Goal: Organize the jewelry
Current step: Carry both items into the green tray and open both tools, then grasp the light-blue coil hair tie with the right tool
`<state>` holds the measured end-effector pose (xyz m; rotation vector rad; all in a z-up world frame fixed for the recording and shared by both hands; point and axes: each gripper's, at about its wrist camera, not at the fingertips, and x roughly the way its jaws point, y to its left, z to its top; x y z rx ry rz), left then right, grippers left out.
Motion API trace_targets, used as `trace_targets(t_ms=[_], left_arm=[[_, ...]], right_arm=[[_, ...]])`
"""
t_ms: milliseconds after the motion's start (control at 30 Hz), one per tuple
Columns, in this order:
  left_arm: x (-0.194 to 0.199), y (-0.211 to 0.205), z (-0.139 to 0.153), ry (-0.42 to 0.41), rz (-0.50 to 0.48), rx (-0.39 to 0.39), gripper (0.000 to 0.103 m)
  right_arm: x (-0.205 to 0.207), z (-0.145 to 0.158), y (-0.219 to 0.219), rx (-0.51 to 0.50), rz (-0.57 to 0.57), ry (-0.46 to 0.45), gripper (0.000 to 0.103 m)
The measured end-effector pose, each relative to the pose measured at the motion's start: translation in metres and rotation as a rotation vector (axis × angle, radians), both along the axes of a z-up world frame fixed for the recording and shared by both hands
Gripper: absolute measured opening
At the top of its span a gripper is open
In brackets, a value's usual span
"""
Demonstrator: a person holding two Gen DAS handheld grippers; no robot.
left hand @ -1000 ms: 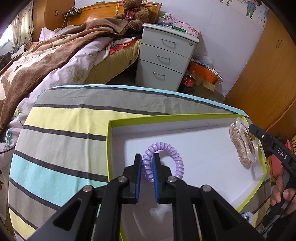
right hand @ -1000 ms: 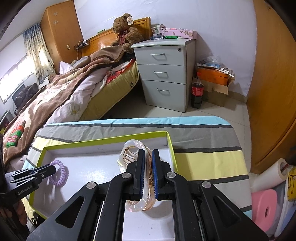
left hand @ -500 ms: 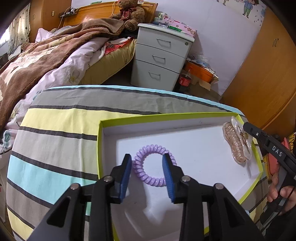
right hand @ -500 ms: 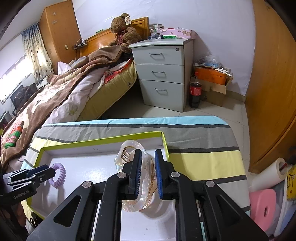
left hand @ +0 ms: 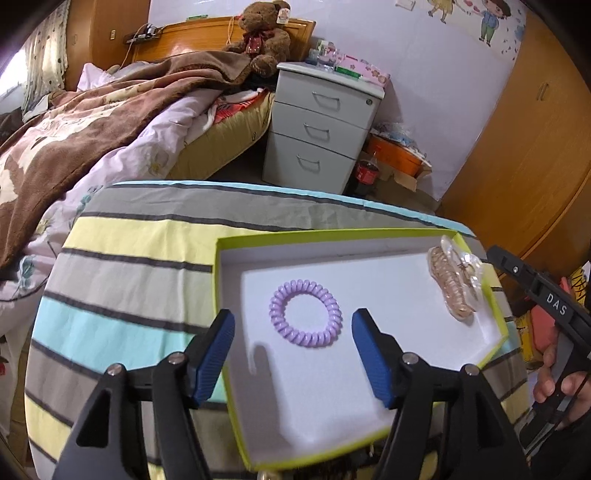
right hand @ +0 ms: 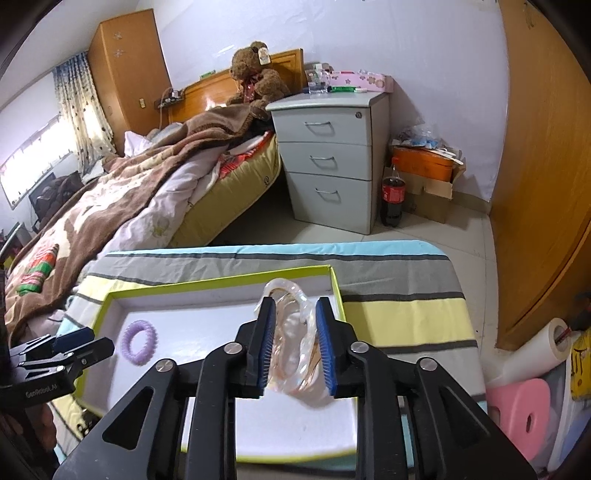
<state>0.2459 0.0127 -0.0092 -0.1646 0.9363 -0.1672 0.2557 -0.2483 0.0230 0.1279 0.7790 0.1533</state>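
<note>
Lying flat in the tray [left hand: 491,291], the hair tie [left hand: 305,314] sat free between the left gripper's [left hand: 293,349] just-spread jaws; at three o'clock, the right gripper [right hand: 294,341] had just loosened around the hair clip [right hand: 295,354].

You are working in a home bedroom: an unmade bed [right hand: 122,206] with a brown blanket [left hand: 92,125], a teddy bear [right hand: 255,74] against the wooden headboard [left hand: 207,37], a grey bedside drawer unit [right hand: 328,162], a wardrobe [right hand: 125,70] and cartoon wall stickers [left hand: 476,18].
</note>
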Motion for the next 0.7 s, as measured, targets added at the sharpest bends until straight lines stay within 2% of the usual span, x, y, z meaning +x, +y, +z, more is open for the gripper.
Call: trace_targets(t_ms=[167,300,467,700], left_arm=[[-0.031,0.007,0.013,-0.039,0.003,-0.002,0.072],[-0.056,0.016,0.02,-0.062,0.019,-0.038,0.073],[-0.09,0.025,0.024,-0.095,0.034,-0.056,0.078],[-0.125,0.039,0.015,-0.106,0.071,-0.09,0.079]], right_arm=[[-0.029,0.01,0.001,0.011,0.02,-0.027,0.026],[-0.056,0.01,-0.002,0.039,0.024,-0.03,0.026],[-0.089,-0.001,-0.001,0.054,0.034,-0.013,0.026],[-0.122,-0.021,0.005,0.076,0.048,0.024,0.026]])
